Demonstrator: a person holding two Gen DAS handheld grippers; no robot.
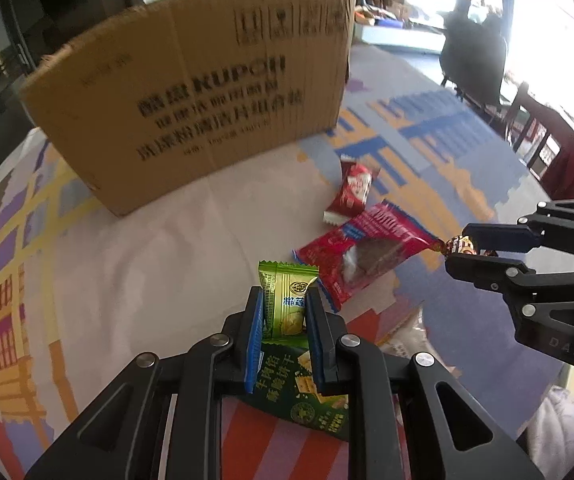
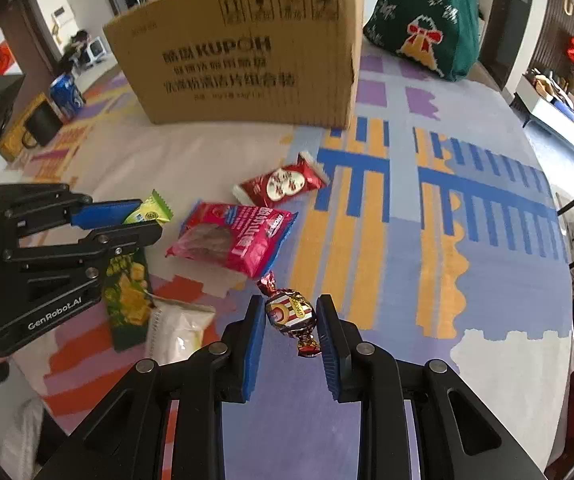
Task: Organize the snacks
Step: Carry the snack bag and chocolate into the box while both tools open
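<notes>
My left gripper (image 1: 284, 298) is shut on a small green snack packet (image 1: 287, 304), held upright above the table; it shows in the right wrist view too (image 2: 149, 213). My right gripper (image 2: 290, 312) is shut on a twist-wrapped striped candy (image 2: 291, 314), also seen in the left wrist view (image 1: 461, 245). A large open cardboard box (image 1: 191, 112) stands at the back of the table (image 2: 243, 64). On the cloth lie a pink-red snack bag (image 2: 233, 242), a small red packet (image 2: 283, 184), a dark green biscuit pack (image 2: 127, 300) and a white packet (image 2: 179, 326).
A patterned tablecloth (image 2: 427, 240) covers the table. A green Christmas bag (image 2: 427, 16) stands right of the box. A blue can (image 2: 65, 94) and a black mug (image 2: 41, 126) sit at the far left. Chairs (image 1: 475, 60) stand beyond the table's right edge.
</notes>
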